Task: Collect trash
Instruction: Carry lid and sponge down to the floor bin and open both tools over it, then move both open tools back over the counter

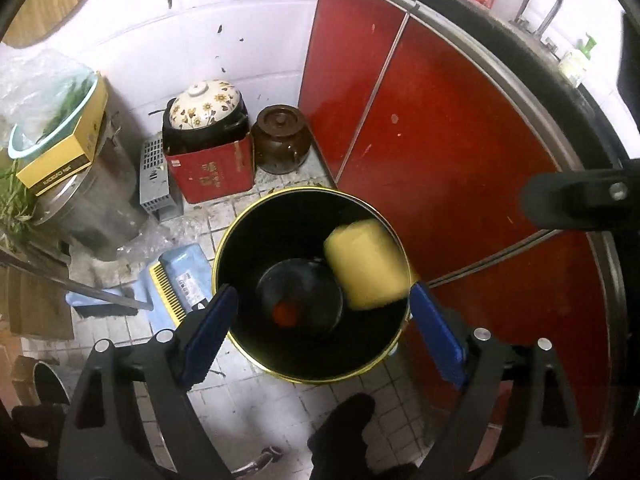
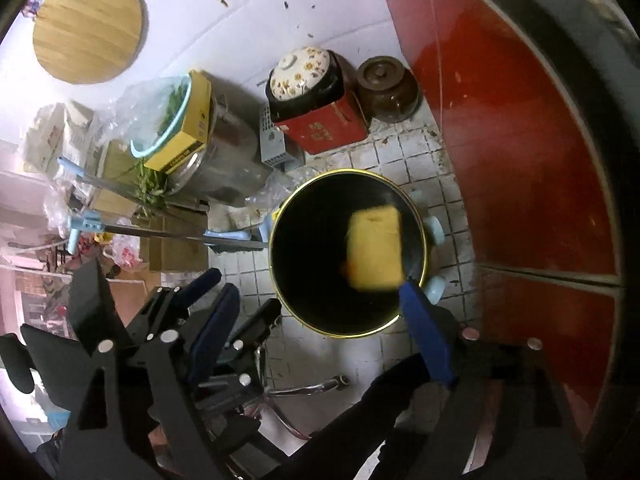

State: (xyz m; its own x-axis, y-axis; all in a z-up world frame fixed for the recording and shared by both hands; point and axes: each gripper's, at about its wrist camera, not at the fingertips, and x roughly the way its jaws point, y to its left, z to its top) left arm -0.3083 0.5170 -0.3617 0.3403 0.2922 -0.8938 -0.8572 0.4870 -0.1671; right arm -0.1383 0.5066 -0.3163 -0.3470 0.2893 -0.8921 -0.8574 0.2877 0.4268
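Yellow sponge (image 2: 375, 249) blurred over the black bin (image 1: 240, 240), touching neither gripper. Right gripper (image 2: 316, 316) and left gripper (image 1: 322, 332) both spread wide, empty. Best keep them centred above the bin's rim so nothing clips the edge.

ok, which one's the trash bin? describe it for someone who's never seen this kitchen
Start at the red cabinet doors and look at the tiled floor in front. The bin is the round black bucket with a gold rim, open-topped. The brown jar and floral pot behind it are lidded.

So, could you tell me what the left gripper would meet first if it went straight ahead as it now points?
Probably the yellow sponge, blurred over the black bin mouth between the open left gripper fingers; past that, the bin's inside. Depth is unclear.
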